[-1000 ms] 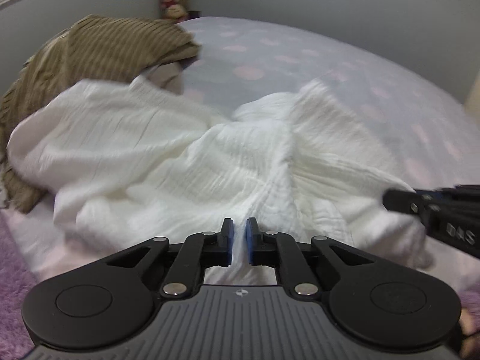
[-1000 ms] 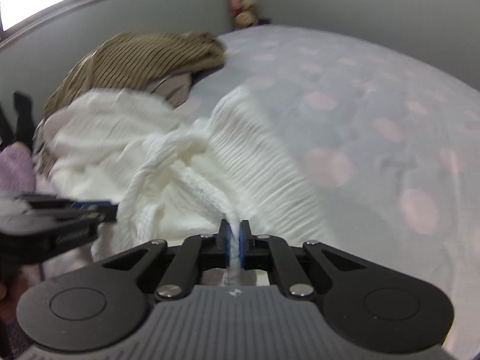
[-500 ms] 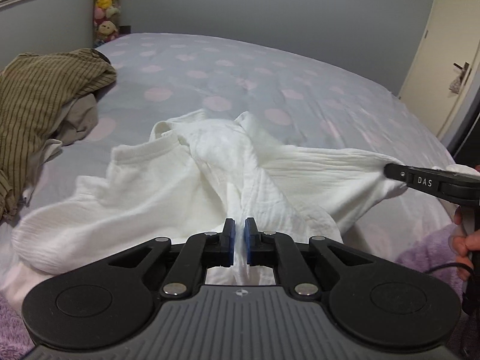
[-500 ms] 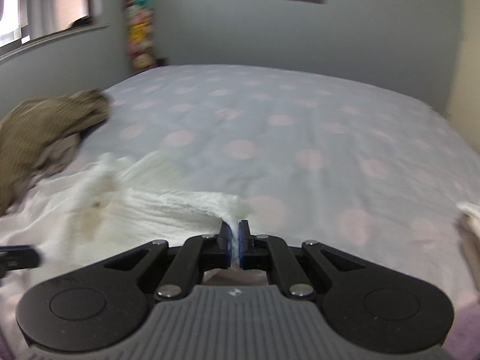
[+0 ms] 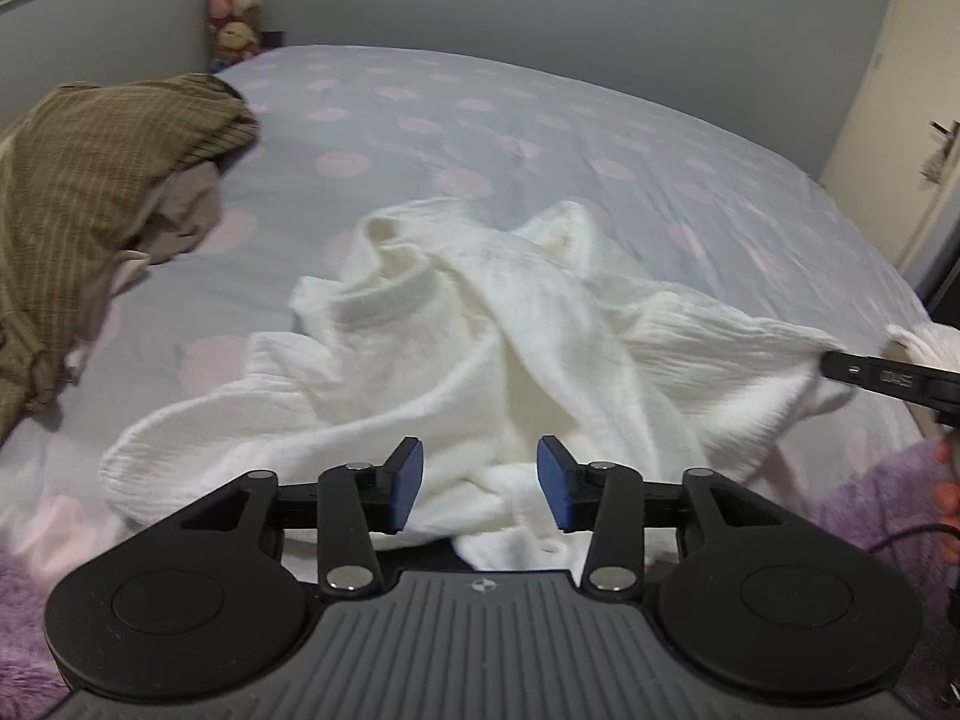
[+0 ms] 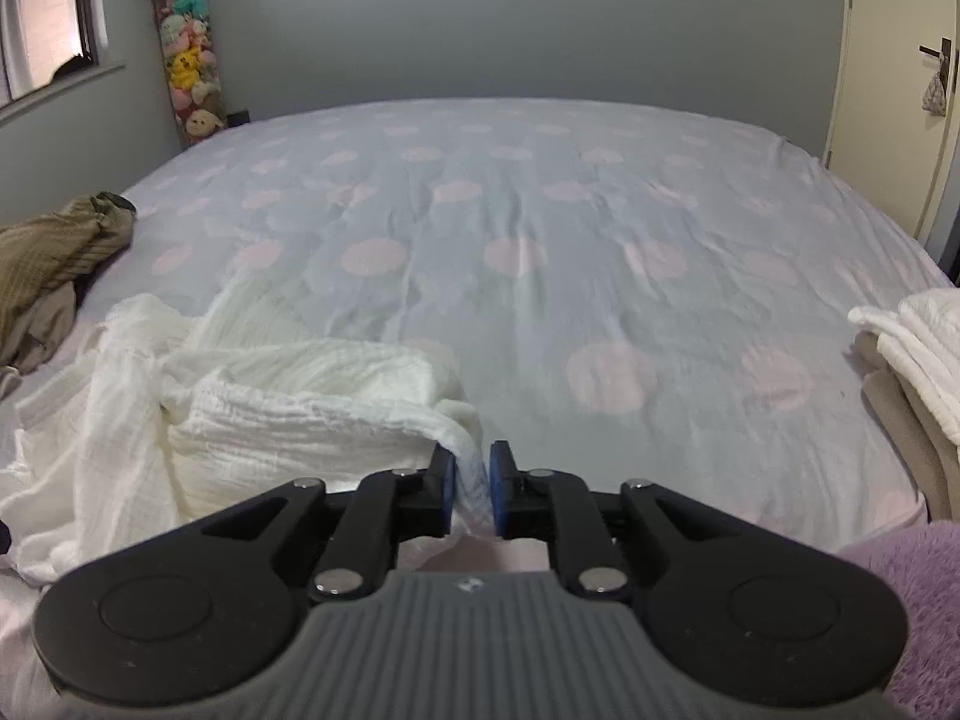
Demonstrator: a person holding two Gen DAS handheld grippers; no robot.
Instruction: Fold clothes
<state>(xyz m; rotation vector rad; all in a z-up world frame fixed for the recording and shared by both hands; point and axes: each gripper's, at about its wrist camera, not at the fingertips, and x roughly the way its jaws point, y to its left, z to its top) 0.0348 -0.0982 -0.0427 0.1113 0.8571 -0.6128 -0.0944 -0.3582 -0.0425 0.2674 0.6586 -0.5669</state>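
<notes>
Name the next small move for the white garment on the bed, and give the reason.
Probably draw both grippers clear, then regrasp to flatten. The white garment lies bunched on the bed; left gripper and right gripper are opening, cloth between the jaws.

Crumpled white garment (image 5: 480, 360) on bed

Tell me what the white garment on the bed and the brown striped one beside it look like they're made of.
White garment: looks like soft crinkled cotton gauze, matte; fine wavy ridges run across it. Brown striped garment: seems a thin woven fabric, matte, with narrow pale stripes and loose drape; the exact fibre cannot be told.
</notes>
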